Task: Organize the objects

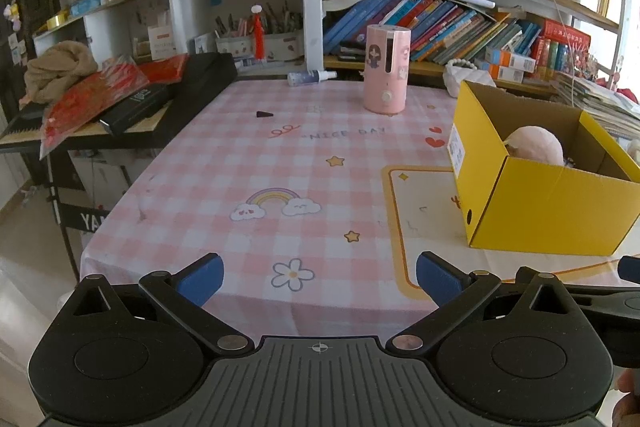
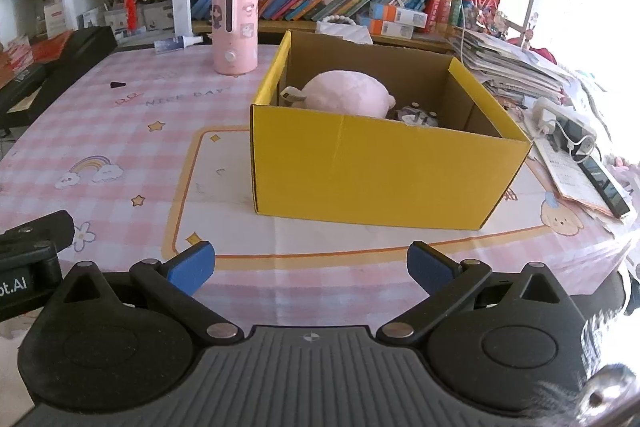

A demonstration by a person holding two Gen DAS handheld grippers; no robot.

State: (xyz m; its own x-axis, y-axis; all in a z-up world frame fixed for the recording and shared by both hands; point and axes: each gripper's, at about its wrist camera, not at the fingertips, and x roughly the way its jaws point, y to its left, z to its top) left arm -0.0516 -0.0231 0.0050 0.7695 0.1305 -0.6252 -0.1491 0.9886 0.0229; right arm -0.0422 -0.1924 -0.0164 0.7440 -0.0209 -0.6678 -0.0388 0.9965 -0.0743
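Note:
An open yellow cardboard box (image 2: 372,171) stands on the pink checked tablecloth (image 2: 120,131); it also shows at the right of the left wrist view (image 1: 552,211). Inside lie a pink plush toy (image 2: 344,93) and a small patterned object (image 2: 416,117). The plush also shows in the left wrist view (image 1: 536,145). A pink cylindrical humidifier (image 1: 386,69) stands upright at the back of the table, and also shows in the right wrist view (image 2: 235,29). My left gripper (image 1: 320,277) is open and empty above the table's near edge. My right gripper (image 2: 310,267) is open and empty in front of the box.
A small spray bottle (image 1: 310,77) lies behind the humidifier. A small black piece (image 1: 264,113) lies on the cloth. A black keyboard with red packets (image 1: 120,99) stands left. Bookshelves (image 1: 440,23) line the back. Papers, a phone (image 2: 606,187) and a power strip lie right of the box.

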